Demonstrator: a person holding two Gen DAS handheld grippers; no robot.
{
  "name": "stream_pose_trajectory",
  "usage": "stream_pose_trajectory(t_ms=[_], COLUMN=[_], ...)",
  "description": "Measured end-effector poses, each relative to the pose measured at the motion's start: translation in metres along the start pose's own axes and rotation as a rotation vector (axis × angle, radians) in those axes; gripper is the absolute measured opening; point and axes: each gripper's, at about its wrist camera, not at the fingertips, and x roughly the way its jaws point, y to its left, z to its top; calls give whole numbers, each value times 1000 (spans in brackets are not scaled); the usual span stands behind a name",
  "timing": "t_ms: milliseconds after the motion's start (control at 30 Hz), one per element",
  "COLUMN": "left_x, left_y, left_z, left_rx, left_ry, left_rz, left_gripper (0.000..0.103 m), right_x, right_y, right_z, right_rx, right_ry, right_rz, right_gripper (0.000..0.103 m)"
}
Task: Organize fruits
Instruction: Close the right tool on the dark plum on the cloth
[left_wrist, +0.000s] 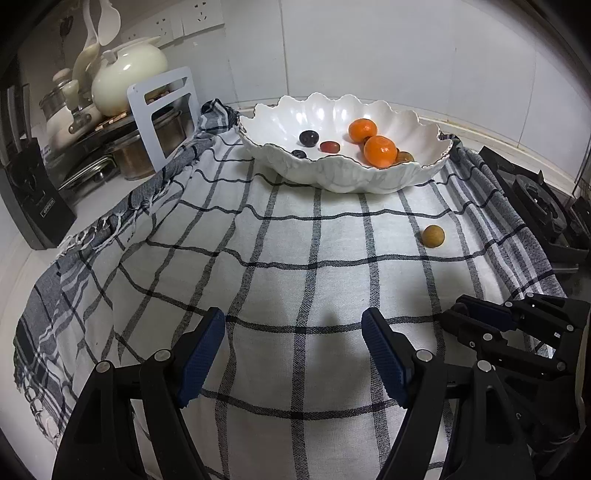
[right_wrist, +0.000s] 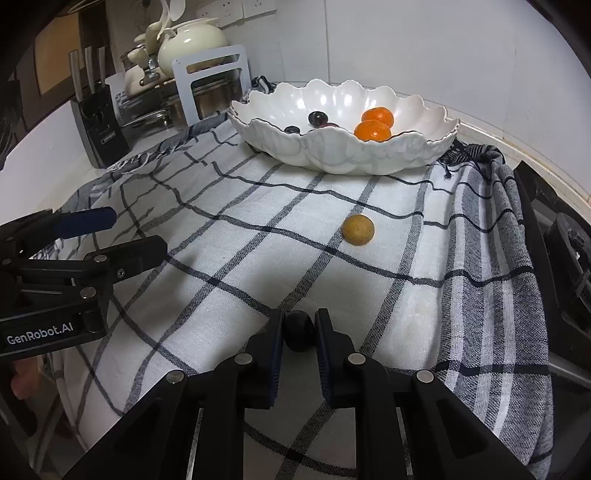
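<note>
1. The right claw (right_wrist: 299, 326) is narrowed to a small gap and pinches a dark round fruit (right_wrist: 298, 330), probably a grape, between its blue-padded fingers (right_wrist: 274, 350); the fruit sits at the very fingertips, touched on both sides, low over the checked cloth (right_wrist: 229, 258) that covers the counter.
2. The left claw (left_wrist: 293, 325) is spread wide, with only cloth showing between its pads (left_wrist: 201, 354); it holds nothing and hangs over the near part of the cloth; in the right wrist view it shows at the left edge (right_wrist: 110, 232).
3. The held fruit looks almost spherical, so no long axis or pointing direction can be told.
4. A tan round fruit (left_wrist: 433, 235) lies alone on the cloth, well apart from both claws, between the right claw and the bowl; it too is round, with no clear axis.
5. The white scalloped bowl (left_wrist: 343, 177) stands at the far end of the cloth, near the wall; inside are two mandarins (left_wrist: 380, 150) touching each other on the right side, a dark plum-like fruit (left_wrist: 308, 137) toward the left, a reddish oval grape (left_wrist: 329, 146) lying with its long axis roughly left to right, another dark grape (left_wrist: 299, 153) near the front rim, and a brownish fruit (left_wrist: 405, 157) just beside the nearer mandarin.
6. At the far left stand a knife block (right_wrist: 98, 125), a cream teapot (left_wrist: 125, 79) and stacked steel pots (left_wrist: 147, 147).
</note>
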Motion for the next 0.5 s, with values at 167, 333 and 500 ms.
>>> stream_pose_trajectory(t_ms=[167, 333, 500], left_x=[-3, -6, -8], left_y=[-3, -9, -21], left_z=[1, 5, 13], left_rx=[-7, -11, -11], left_ry=[-7, -20, -41], left_rz=[7, 8, 9], left_gripper=[76, 76, 76], right_x=[-7, -16, -24], right_y=[-2, -9, -21], right_z=[2, 7, 15], right_rx=[2, 3, 14], right_ry=[-18, -39, -62], right_rz=[20, 17, 5], right_gripper=[18, 18, 18])
